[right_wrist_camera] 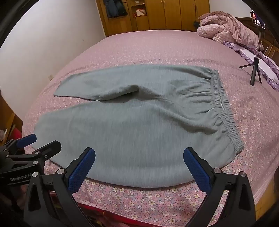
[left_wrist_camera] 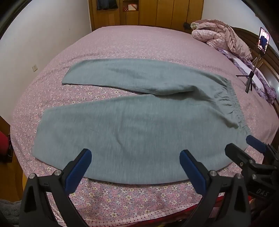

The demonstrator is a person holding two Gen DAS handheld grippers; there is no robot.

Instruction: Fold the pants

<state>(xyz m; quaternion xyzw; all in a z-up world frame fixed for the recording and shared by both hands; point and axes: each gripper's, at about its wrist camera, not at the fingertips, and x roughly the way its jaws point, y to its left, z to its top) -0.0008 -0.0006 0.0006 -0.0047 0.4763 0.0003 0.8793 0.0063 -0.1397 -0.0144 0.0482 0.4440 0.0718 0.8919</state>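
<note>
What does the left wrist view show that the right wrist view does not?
Only the left wrist view shows the wall socket clearly, the phone screen facing the camera, and the far leg's hem well clear of the near leg.

Only the right wrist view shows the whole waistband end to end, plus the left tool from the side.

Both show the grey pants spread flat on the flowered bed, legs apart, the pink quilt, the tripod, the wardrobe, and each tool open, holding nothing.
</note>
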